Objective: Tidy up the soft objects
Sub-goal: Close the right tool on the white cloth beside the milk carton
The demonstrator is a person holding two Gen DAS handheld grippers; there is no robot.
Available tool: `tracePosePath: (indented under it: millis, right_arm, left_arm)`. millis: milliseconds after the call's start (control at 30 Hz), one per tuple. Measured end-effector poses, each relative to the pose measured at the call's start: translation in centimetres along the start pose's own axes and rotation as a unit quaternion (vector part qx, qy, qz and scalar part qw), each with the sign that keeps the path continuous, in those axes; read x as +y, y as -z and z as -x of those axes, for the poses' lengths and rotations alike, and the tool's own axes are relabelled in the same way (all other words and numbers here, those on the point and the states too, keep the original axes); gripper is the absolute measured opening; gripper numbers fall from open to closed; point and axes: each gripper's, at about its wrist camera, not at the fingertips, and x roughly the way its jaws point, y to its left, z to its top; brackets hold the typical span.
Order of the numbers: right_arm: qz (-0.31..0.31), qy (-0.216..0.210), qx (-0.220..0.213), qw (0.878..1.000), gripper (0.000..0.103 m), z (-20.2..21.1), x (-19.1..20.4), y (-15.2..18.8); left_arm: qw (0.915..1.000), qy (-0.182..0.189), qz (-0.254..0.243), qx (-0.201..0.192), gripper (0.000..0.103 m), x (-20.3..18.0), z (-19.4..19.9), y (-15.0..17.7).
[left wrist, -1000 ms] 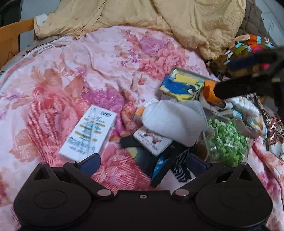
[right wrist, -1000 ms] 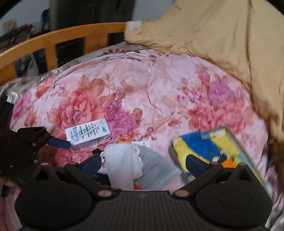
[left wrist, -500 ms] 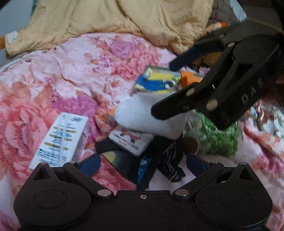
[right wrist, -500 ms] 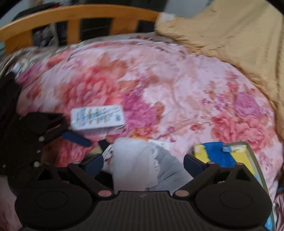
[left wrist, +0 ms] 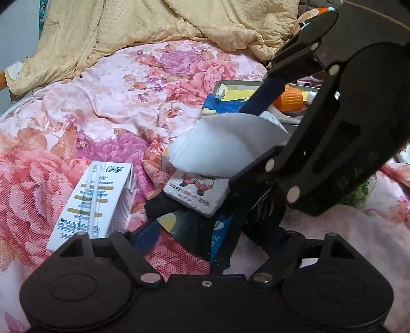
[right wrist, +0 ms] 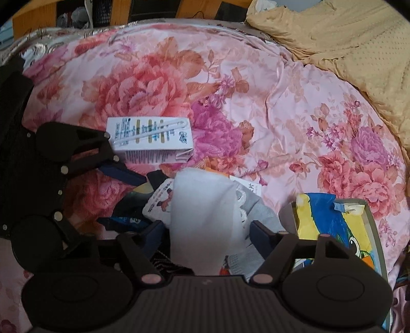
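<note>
A white soft cloth (left wrist: 217, 148) (right wrist: 202, 217) tops a small pile on the floral quilt (left wrist: 115, 102). My right gripper (right wrist: 207, 230) straddles it. Its jaws are closing, with the cloth between the blue pads and a small gap still showing on each side. In the left wrist view the right gripper (left wrist: 243, 143) comes in from the upper right. My left gripper (left wrist: 207, 238) is low over dark fabric and a dark packet (left wrist: 189, 225), which lie between its closing jaws without being pressed. A grey sock (right wrist: 258, 212) lies under the white cloth.
A white carton (left wrist: 89, 199) lies left of the pile. A small printed packet (left wrist: 197, 189) sits under the cloth. A tin with a blue and yellow picture (right wrist: 330, 225), an orange cap (left wrist: 289, 98) and green beads (left wrist: 358, 192) lie to the right. A yellow blanket (left wrist: 179, 23) covers the far side.
The right gripper came down over the white cloth and its jaws narrowed around it. The left gripper sank closer to the dark pile, rolled a little, and its jaws narrowed too.
</note>
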Motion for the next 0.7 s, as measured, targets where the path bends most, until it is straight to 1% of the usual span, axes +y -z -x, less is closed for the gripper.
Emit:
tracePosePath:
  millis: [167,200,267,333,367,533,567,600,633,667,700]
  right_arm:
    - [0.005,0.012,0.001,1.000,0.066,0.0,0.6,-0.2]
    - [0.005,0.014,-0.001,1.000,0.066,0.1,0.6,-0.1]
    - [0.001,0.015,-0.003,1.000,0.065,0.3,0.6,-0.1]
    - [-0.002,0.015,-0.005,1.000,0.065,0.5,0.6,0.1]
    - [-0.004,0.014,-0.005,1.000,0.062,0.7,0.5,0.1]
    - [-0.008,0.020,-0.006,1.000,0.063,0.9,0.3,0.3]
    - [-0.005,0.023,-0.005,1.000,0.062,0.9,0.4,0.3]
    - [-0.001,0.025,-0.005,1.000,0.060,1.0,0.5,0.3]
    - [0.003,0.027,-0.004,1.000,0.053,1.0,0.7,0.3]
    - [0.004,0.027,-0.003,1.000,0.050,1.1,0.8,0.3]
    - [0.002,0.027,-0.001,1.000,0.049,1.1,0.9,0.4]
  left_arm:
    - [0.9999,-0.006,0.015,-0.003,0.067,0.5,0.2,0.0]
    - [0.9998,-0.006,0.019,-0.004,0.065,0.7,0.3,0.0]
    - [0.9997,-0.008,0.024,-0.005,0.059,0.8,0.4,0.0]
    - [0.9995,-0.010,0.028,-0.007,0.055,0.9,0.4,0.0]
    - [0.9995,-0.011,0.029,-0.008,0.051,0.9,0.5,-0.1]
    - [0.9988,-0.004,0.045,-0.016,0.035,1.2,0.8,-0.2]
    - [0.9988,-0.001,0.045,-0.017,0.027,1.2,0.8,-0.2]
    - [0.9988,0.007,0.045,-0.019,0.021,1.2,0.8,-0.2]
    - [0.9988,0.014,0.043,-0.021,0.016,1.0,0.9,-0.2]
    - [0.9989,0.015,0.038,-0.024,0.015,0.8,1.0,-0.2]
    - [0.9990,0.014,0.033,-0.027,0.014,0.7,1.1,-0.1]
